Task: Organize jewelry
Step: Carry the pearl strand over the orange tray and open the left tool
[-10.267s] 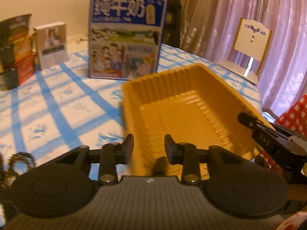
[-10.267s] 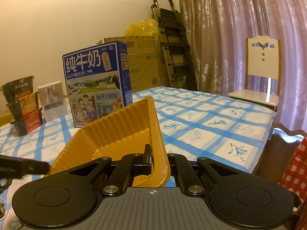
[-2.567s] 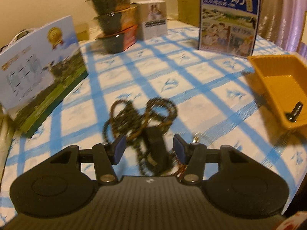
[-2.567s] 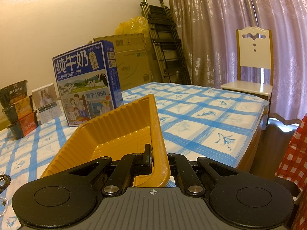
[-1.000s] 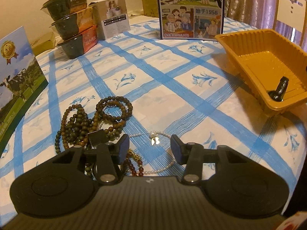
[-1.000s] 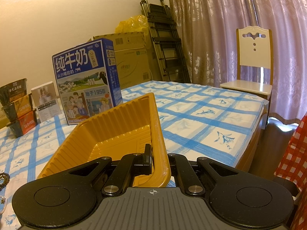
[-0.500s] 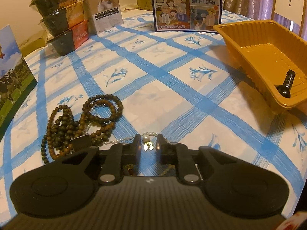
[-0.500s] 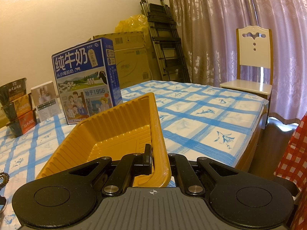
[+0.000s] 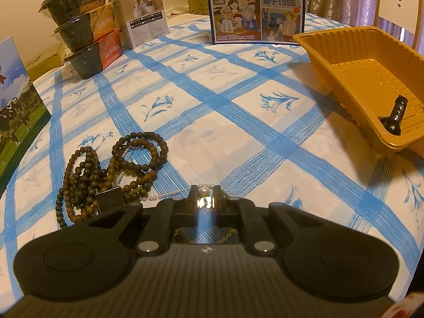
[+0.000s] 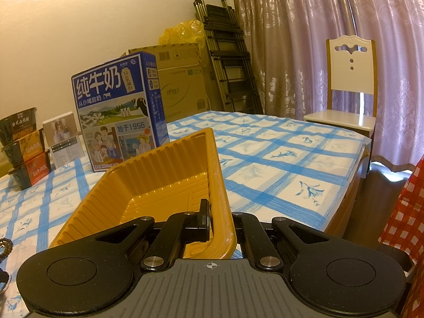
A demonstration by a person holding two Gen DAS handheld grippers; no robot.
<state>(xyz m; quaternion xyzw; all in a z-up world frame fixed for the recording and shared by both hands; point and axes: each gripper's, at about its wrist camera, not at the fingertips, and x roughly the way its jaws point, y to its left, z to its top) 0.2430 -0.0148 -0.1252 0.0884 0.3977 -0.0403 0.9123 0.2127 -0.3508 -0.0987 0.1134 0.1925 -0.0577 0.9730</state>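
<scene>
Blue-checked cloth covers the table (image 9: 238, 84), with a milk carton (image 9: 255, 8) standing at the far edge, stacked food bowls (image 9: 84, 29) off to one side of it and curtains and a chair behind.

Nearer than the carton lies the jewelry: a heap of dark wooden bead strings (image 9: 106, 169), and just beside it a thin pearl necklace (image 9: 164, 195) trailing across the cloth. The left gripper (image 9: 203, 201) points down at that necklace, its jaws closing with only a narrow slit left; a larger pearl and a small shiny clasp sit right between the fingertips, apparently being nipped.

Off to the other side of the carton sits the yellow tray (image 10: 164, 175), empty of jewelry. The right gripper (image 10: 220, 222) has its fingers pressed together on the tray's near wall, one inside, one outside, steadying it.

So the step in hand looks like the pick-up of the pearl necklace. Next, I'd judge, comes a slow lift so the fine strand follows without snagging the wooden beads, then a carry over to the tray and a release above its floor.
</scene>
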